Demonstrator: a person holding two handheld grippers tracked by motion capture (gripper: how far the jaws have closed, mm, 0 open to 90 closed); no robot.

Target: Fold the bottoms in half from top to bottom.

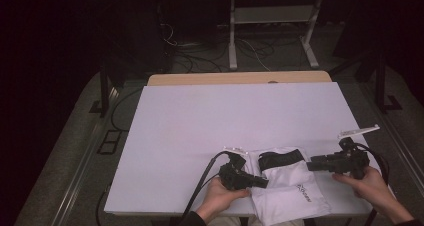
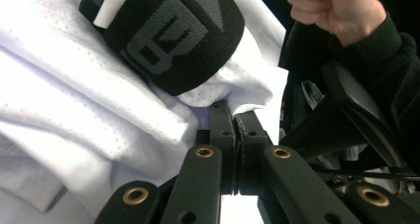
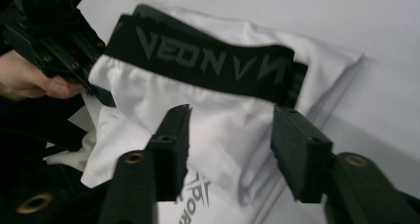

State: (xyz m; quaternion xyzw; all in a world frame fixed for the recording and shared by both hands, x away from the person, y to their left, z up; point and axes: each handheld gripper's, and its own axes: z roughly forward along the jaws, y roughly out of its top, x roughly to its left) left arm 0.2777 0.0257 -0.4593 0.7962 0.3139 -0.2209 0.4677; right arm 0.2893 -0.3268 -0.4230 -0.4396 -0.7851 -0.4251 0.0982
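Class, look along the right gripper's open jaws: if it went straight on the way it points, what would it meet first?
Most likely the white garment, just below its black waistband. The right gripper stands open over that cloth, though the depth is hard to judge.

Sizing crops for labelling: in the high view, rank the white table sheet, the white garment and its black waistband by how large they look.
1. white table sheet
2. white garment
3. black waistband
The gaps are plain; no ties.

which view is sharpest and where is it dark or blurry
High view: white board evenly lit, floor and surroundings nearly black. Left gripper view: sharpest, waistband weave crisp beside white cloth. Right gripper view: soft overall, lower left corner dark, lettering still readable.
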